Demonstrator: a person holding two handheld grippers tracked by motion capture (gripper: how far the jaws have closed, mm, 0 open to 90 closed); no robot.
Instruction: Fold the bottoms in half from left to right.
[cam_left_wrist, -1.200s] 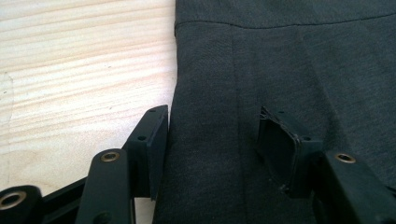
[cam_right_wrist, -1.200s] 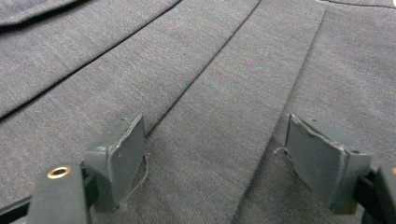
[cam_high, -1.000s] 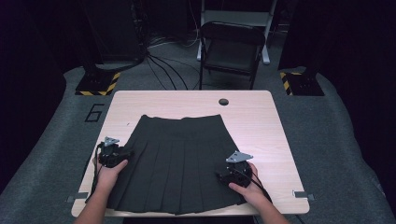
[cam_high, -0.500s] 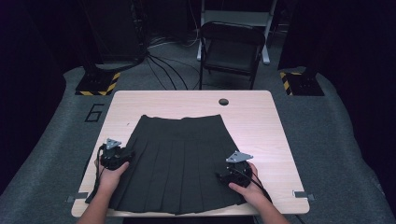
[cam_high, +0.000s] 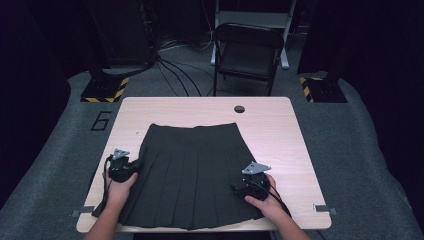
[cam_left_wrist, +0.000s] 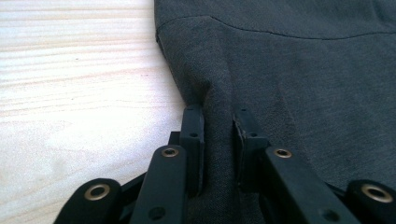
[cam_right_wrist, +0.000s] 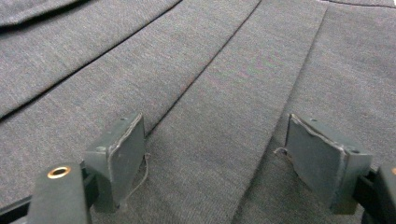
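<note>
**One edge pinched, the other side loose: risk of a skewed pull**

High view: the skirt (cam_high: 192, 175) lies flat on the table (cam_high: 280, 130), waistband at the far side, hem toward the person and just over the near edge. Its long axis runs away from the person, the pleats fanning wider toward the hem. The left gripper (cam_high: 131, 167) sits at the skirt's left edge; the right gripper (cam_high: 239, 186) rests on the cloth near the right edge, toward the hem.

Left gripper view: the jaws are nearly closed, with a raised fold of the skirt's side edge (cam_left_wrist: 217, 116) pinched between them. The fold is thin, and I judge it could slip out if the hand lifts quickly.

Right gripper view: the jaws stand wide apart, holding nothing, with pleats (cam_right_wrist: 219, 107) lying flat between them. If they close here they may catch only the top pleat layer, or several unevenly. Lifting with one side held and the other free would likely drag the skirt askew and disturb the pleats.
</note>
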